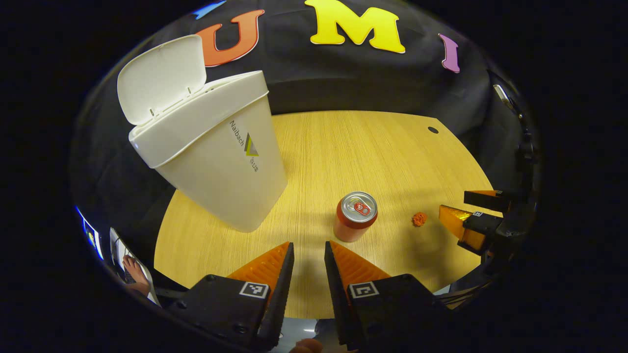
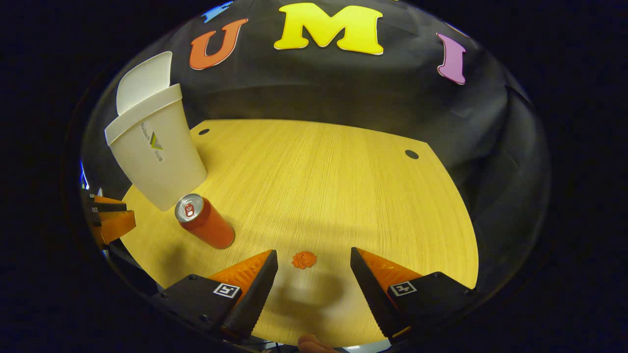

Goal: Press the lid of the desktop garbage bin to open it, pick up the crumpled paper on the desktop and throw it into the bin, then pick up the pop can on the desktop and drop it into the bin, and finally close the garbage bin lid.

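Bin [image 1: 216,162]: lid up, far left of desk [image 2: 343,186].
Paper [image 2: 304,260]: tiny, soft, light; lies between right fingers [image 2: 314,269], wide open, empty. Pinch middle.
Can [image 1: 355,216]: upright, near bin.
Left fingers [image 1: 309,255]: narrow gap, empty.

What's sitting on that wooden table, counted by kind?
Garbage bin, lid open: 1
Pop can, upright: 1
Crumpled paper: 1
Total: 3

both cams above table [image 1: 392,147], facing back wall, sharing bin [image 1: 216,162], can [image 1: 355,215]
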A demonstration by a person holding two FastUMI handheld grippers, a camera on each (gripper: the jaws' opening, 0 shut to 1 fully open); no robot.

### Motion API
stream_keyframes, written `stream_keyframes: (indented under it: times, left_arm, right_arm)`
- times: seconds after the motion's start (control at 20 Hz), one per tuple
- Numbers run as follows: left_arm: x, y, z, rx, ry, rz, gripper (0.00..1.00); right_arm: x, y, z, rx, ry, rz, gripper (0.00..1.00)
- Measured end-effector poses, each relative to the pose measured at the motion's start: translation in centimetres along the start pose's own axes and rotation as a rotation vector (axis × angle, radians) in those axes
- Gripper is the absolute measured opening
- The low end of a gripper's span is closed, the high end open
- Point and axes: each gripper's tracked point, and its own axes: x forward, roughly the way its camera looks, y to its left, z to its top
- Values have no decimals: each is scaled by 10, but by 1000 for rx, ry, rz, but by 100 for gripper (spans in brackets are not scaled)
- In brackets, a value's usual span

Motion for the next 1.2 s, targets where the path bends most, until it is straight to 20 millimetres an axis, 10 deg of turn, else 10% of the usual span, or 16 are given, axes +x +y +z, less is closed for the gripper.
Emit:
stream_keyframes:
  times: [0.15,0.7,1.2]
  left_arm:
    - [11,-2,-6,-30,46,-12,73]
    - [35,-1,-5,119,97,45,81]
    - [43,-6,-11,125,113,26,86]
  right_arm:
    - [18,6,-14,9,72,27,94]
    - [75,4,-36,42,263,15,94]
    - [82,7,-43,54,335,8,46]
